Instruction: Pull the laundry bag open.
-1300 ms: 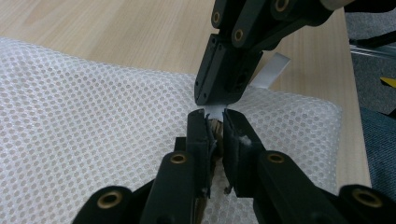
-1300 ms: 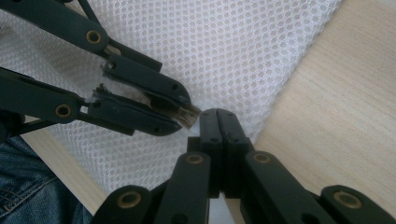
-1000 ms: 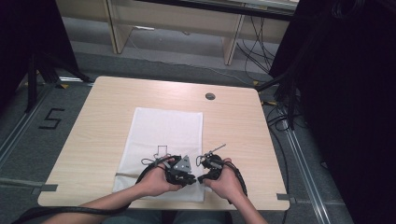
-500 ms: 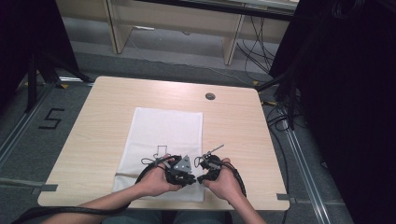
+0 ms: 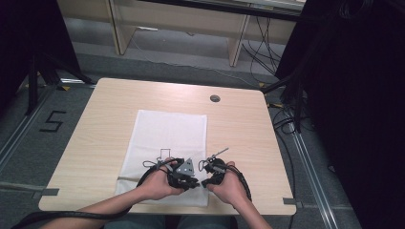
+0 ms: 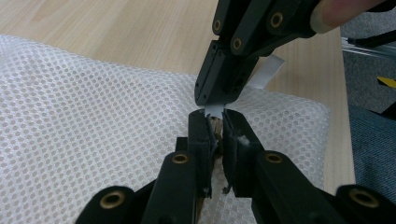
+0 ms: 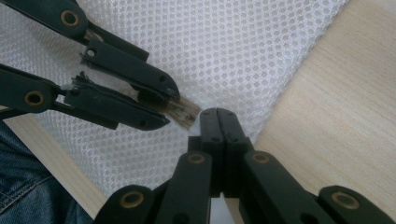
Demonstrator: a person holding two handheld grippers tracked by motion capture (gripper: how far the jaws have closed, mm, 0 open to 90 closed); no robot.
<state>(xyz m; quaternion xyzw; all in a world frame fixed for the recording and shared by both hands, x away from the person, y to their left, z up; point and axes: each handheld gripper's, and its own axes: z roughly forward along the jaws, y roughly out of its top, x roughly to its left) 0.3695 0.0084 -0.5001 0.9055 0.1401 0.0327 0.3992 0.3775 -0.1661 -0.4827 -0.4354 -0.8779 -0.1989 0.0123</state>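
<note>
L claw (image 6: 214, 135) is pinching a small brownish wooden-looking piece (image 6: 215, 128) betw. its two black jaws, over the near-right part of the white mesh mat (image 6: 93, 107) on the light wood surface (image 6: 140, 32). R gripper view shows the same piece (image 7: 183, 111) poking out past the L claw's (image 7: 166, 103) tips, its end w/ a pale, shiny face. R claw (image 7: 219, 114) is pressed together, jaws flush; its tip sits right at the piece's end, touching or just beside it, can't tell which. In L gripper view the R claw (image 6: 215, 100) comes down from above, a strip of white tape (image 6: 267, 73) running from its tip. High view: both hands near the surface's front edge (image 5: 157, 210), L claw (image 5: 193, 181) & R claw (image 5: 206, 182) tip to tip, over the mat's (image 5: 172, 129) near-right corner.
</note>
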